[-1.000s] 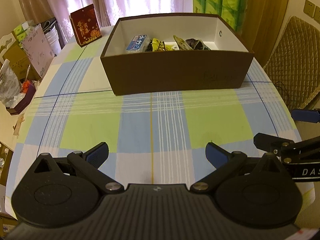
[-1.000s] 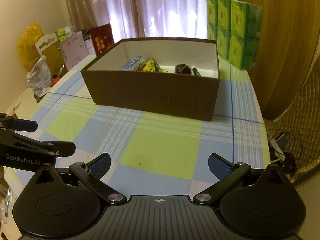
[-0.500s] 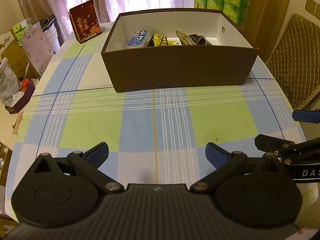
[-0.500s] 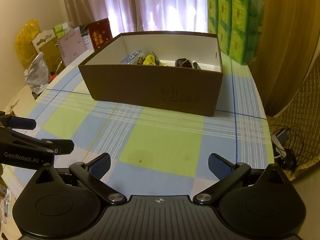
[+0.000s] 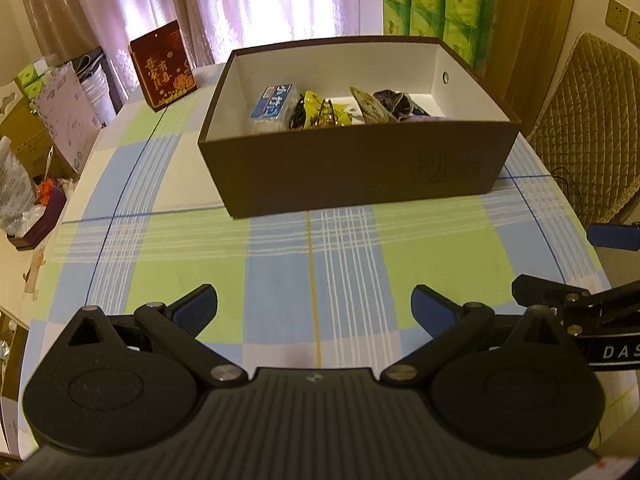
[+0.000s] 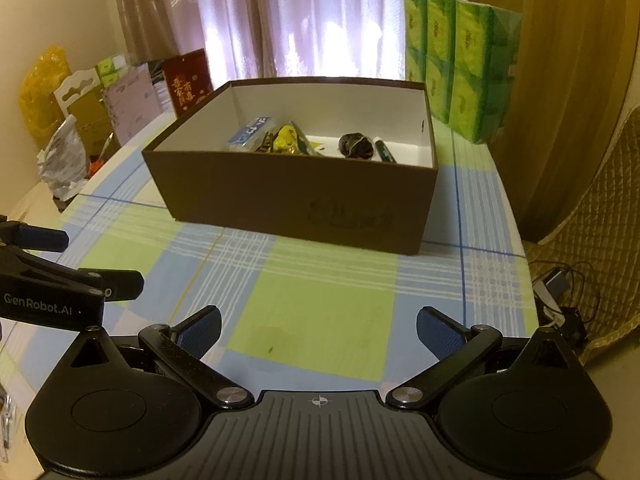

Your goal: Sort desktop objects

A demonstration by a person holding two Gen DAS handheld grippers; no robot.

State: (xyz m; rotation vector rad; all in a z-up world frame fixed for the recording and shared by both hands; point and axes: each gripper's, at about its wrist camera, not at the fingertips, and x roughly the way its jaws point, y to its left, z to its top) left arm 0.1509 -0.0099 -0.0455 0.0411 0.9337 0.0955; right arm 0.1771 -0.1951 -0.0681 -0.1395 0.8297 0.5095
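From the left wrist view, the left hand-held gripper [image 5: 314,308] is hovering released over the checked bench [image 5: 168,252], its blue pads spread wide and gripping nothing. The brown box [image 5: 360,168] is sitting straight ahead of it, well apart, its long axis running across the view. Inside are lying a blue-and-white packet [image 5: 274,104] at the left, yellow wrappers [image 5: 324,114] in the middle and a dark crumpled bundle [image 5: 392,104] to the right. No loose object is showing on the cloth between gripper and box, so the sorting is looking largely finished, as far as these views reach. A red card [image 5: 162,64] is standing beyond the box's left corner, green packs [image 5: 436,4] behind it.

From the right wrist view, the right hand-held gripper [image 6: 318,330] is likewise hanging released and empty. The box is lying ahead and slightly left, its near wall facing the gripper; a dark marker-like thing [image 6: 384,152] is resting by the right inner wall. Both grippers are seeming about equally near. Any reach inside would have to be clearing the near wall first. A chair [image 6: 600,216] and tangled cables [image 6: 560,300] are sitting off the bench's right edge.
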